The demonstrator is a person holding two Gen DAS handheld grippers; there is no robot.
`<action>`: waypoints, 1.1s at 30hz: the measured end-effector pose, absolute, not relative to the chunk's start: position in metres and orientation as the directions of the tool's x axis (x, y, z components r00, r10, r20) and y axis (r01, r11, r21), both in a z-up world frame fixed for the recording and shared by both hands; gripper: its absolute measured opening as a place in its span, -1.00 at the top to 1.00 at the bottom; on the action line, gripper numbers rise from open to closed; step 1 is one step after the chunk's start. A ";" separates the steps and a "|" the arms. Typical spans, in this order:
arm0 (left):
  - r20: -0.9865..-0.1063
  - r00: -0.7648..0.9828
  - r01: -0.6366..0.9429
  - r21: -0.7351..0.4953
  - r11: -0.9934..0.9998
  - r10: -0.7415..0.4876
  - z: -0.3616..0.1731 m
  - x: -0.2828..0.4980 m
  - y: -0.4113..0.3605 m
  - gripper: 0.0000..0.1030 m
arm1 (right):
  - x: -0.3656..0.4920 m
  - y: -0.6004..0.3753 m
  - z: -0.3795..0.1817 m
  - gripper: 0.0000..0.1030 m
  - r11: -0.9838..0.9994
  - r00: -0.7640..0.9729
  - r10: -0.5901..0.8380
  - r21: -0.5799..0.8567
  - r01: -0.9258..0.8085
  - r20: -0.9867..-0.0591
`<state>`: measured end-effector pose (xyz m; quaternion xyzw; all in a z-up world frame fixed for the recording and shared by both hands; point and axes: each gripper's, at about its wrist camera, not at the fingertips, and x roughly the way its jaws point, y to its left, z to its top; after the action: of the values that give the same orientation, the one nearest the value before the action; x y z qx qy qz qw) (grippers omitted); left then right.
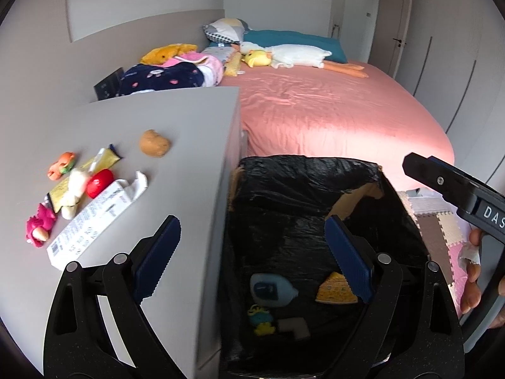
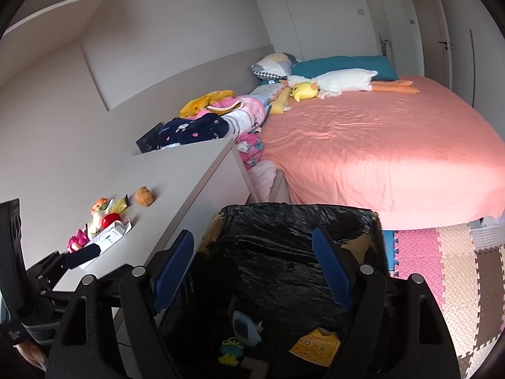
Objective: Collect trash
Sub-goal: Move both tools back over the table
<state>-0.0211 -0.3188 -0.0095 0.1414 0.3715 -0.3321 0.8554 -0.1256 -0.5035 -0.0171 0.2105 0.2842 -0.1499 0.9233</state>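
A cardboard bin with a black liner (image 1: 300, 186) stands between the grey table (image 1: 176, 117) and the bed. At its bottom lie a blue bottle-shaped item (image 1: 271, 289), a yellow wedge (image 1: 336, 290), a small blue-and-yellow toy (image 1: 260, 319) and a grey L-shaped piece (image 1: 295, 328). My left gripper (image 1: 252, 224) is open and empty, straddling the table edge and the bin. My right gripper (image 2: 252, 237) hangs open and empty over the bin (image 2: 300, 218). On the table remain a white box (image 1: 94, 218), a brown lump (image 1: 154, 142), a red ball (image 1: 99, 183), a yellow wrapper (image 1: 104, 158) and small toys.
A bed with a pink sheet (image 1: 331, 110) runs behind the bin, with plush toys and pillows at its head. Folded clothes (image 1: 164, 77) lie past the table's far end. Foam floor mats (image 2: 448, 268) cover the floor on the right. A person's hand (image 1: 473, 271) shows at the right edge.
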 end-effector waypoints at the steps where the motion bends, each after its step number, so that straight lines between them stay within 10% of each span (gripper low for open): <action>1: -0.729 0.508 0.668 -0.003 0.744 -0.459 -0.009 -0.019 -0.315 -0.74 | -0.123 -0.501 -0.017 -0.52 0.869 0.794 -0.152 0.303 0.391 -0.589; 33: -0.766 0.556 0.534 0.030 0.845 -0.323 -0.035 0.085 -0.205 -0.74 | -0.002 -0.427 -0.035 -0.52 0.924 0.765 0.029 0.309 0.225 -0.643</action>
<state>0.0845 -0.2047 -0.0354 0.1307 0.4023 -0.2457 0.8722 -0.0021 -0.4267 -0.0347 0.1874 0.3387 -0.0533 0.9205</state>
